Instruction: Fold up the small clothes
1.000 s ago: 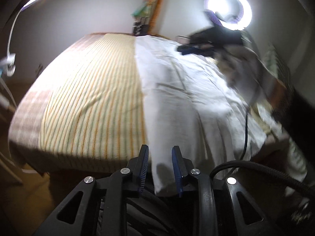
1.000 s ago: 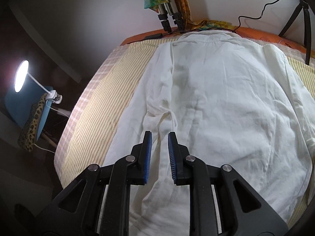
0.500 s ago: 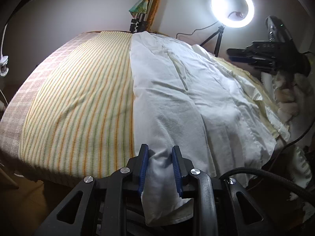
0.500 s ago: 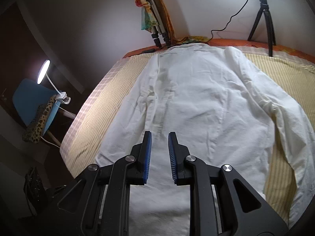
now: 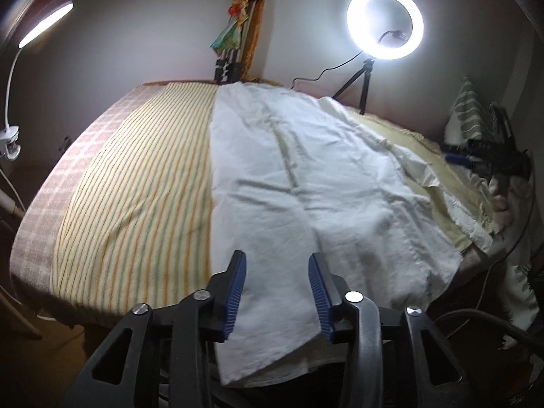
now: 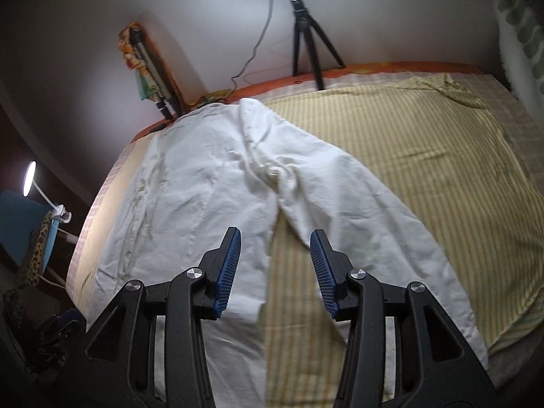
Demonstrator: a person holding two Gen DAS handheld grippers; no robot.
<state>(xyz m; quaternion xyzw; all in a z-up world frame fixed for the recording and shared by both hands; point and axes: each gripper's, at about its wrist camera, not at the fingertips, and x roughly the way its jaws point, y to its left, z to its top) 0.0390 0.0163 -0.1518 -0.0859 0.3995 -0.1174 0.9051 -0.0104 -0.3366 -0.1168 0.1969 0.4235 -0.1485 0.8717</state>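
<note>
A white long-sleeved shirt point(image 5: 306, 183) lies spread flat on a striped yellow bedsheet point(image 5: 142, 187). In the left wrist view my left gripper point(image 5: 277, 292) is open over the shirt's near hem, which hangs over the bed's edge. In the right wrist view the shirt point(image 6: 204, 187) lies to the left with one sleeve point(image 6: 357, 210) stretched toward the near right. My right gripper point(image 6: 275, 268) is open above the gap between body and sleeve. The right gripper also shows in the left wrist view point(image 5: 476, 159) at the far right.
A ring light point(image 5: 386, 22) on a small tripod point(image 6: 306, 34) stands at the bed's far edge. A folded tripod with colourful cloth point(image 5: 234, 47) leans on the wall. A clip lamp point(image 5: 13, 136) stands left of the bed, by a blue chair point(image 6: 20, 224).
Both grippers have opened and let go of the shirt's hem. The right gripper has swung right, over the sleeve. The shirt now lies flat.
</note>
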